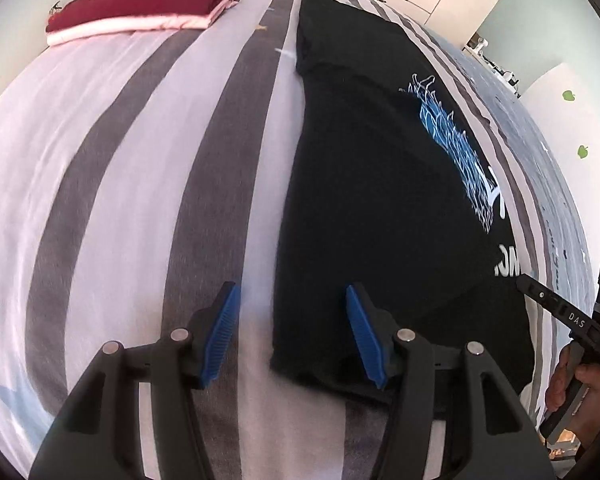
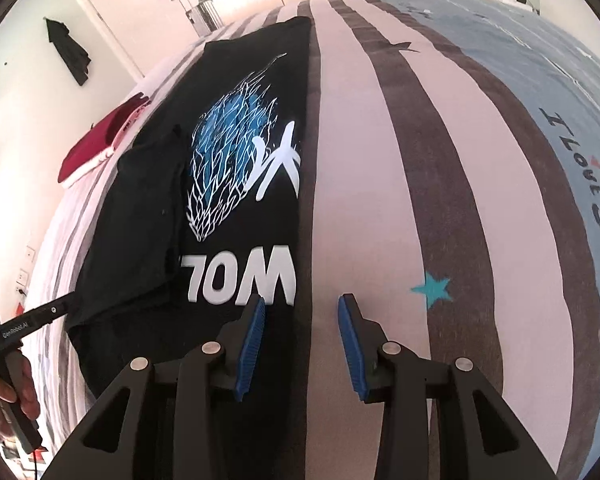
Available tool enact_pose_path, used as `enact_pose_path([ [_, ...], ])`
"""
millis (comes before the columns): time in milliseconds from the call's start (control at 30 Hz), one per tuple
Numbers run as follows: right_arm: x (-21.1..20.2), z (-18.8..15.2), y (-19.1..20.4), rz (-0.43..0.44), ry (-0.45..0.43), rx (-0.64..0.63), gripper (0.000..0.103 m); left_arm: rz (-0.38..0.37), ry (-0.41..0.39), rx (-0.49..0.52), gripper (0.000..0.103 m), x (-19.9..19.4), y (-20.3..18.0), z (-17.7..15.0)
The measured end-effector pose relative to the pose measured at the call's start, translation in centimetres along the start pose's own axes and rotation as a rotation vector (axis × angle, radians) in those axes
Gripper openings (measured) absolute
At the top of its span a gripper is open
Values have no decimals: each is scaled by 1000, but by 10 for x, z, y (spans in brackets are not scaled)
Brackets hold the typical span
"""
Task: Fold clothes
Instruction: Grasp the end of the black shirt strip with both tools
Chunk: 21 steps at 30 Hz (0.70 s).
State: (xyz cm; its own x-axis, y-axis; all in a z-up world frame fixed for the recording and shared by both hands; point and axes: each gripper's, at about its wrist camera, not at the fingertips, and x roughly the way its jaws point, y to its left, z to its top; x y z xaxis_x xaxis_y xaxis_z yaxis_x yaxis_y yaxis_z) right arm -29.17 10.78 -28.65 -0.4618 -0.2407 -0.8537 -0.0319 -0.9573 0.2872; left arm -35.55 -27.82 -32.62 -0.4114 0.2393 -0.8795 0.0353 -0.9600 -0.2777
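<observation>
Black T-shirt (image 1: 380, 184) lies partly folded lengthwise on our striped bedspread (image 1: 120, 184), blue-and-white print facing up. We hold the left gripper (image 1: 292, 332) over its near left edge and the right gripper (image 2: 302, 340) over its near right edge, both with jaws apart, gripping nothing. Folded maroon and pink clothes (image 1: 140, 10) sit stacked at the bed's far corner.

A striped bedspread (image 2: 380, 160) with a teal star (image 2: 432, 288) is spread out; a dark garment (image 2: 68, 52) is hung beside a door (image 2: 132, 0).
</observation>
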Motion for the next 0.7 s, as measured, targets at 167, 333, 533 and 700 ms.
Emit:
enact_pose_path([
  [167, -4, -14, 1, 15, 14, 22, 37, -20, 1, 5, 56, 4, -1, -3],
  [333, -1, -24, 5, 33, 7, 25, 42, -36, -15, -1, 56, 9, -3, 0],
  [533, 5, -20, 14, 91, 20, -10, 42, -43, -32, 14, 53, 14, -17, -10],
  [700, 13, -18, 16, 115, 13, -10, 42, -37, -42, 9, 51, 21, -21, -9],
])
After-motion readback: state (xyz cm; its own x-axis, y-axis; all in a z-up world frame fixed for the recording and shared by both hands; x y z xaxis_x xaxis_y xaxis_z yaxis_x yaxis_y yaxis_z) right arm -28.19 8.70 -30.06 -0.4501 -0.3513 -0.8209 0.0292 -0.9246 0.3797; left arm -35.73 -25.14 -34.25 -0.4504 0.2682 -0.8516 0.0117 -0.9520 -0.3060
